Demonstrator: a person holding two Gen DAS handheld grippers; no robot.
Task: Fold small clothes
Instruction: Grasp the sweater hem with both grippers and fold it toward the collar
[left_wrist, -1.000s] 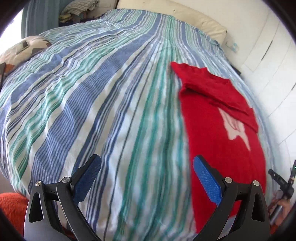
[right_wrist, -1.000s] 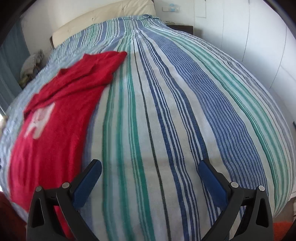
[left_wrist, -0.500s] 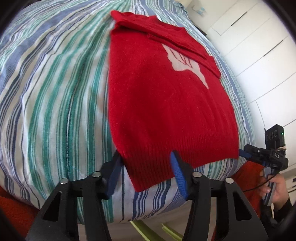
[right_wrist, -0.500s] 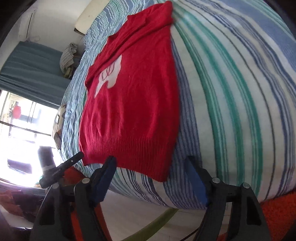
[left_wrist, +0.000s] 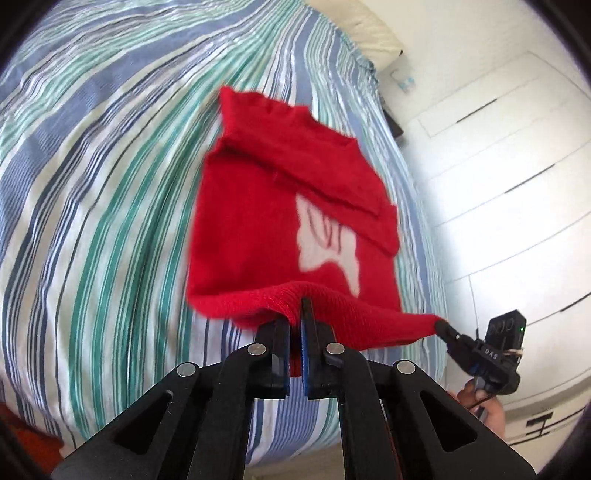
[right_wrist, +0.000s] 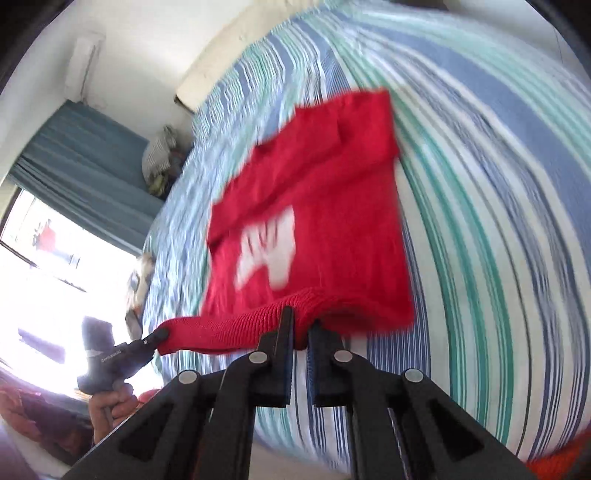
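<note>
Nearest the cameras, the left gripper and the right gripper each have their jaws clamped on the ribbed hem of the red sweater, one near each bottom corner, with the hem raised off the striped bed cover. The sweater's long axis runs straight away from both jaws toward its folded-in sleeves at the far end (neither hand looks nearer), so I judge the fold carries the hem forward over the white motif.
</note>
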